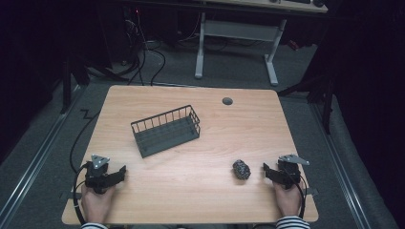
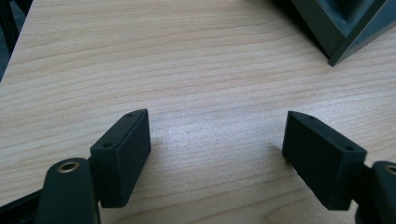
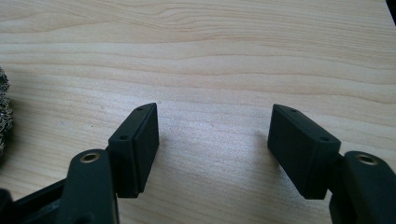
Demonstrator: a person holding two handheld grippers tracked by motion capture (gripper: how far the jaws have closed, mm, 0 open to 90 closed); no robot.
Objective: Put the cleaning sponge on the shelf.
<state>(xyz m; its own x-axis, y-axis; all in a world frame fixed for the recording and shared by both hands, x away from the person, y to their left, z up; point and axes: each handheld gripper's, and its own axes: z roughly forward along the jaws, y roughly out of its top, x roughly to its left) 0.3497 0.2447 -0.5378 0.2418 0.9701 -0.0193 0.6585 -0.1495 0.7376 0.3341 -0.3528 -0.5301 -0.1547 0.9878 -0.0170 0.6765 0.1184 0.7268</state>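
Observation:
A dark wire basket lies slantwise on the wooden table, left of its middle. A grey steel-wool scrubber rests near the front right. My left gripper sits at the front left, held by a hand, jaws open over bare wood. A corner of the basket shows at the top right of the left gripper view. My right gripper rests just right of the scrubber, open with nothing between its fingers. The scrubber's edge shows at the far left of the right gripper view.
A round grey cable grommet is set in the table near its back edge. Beyond the table stand the white legs of another desk, and cables lie on the dark floor.

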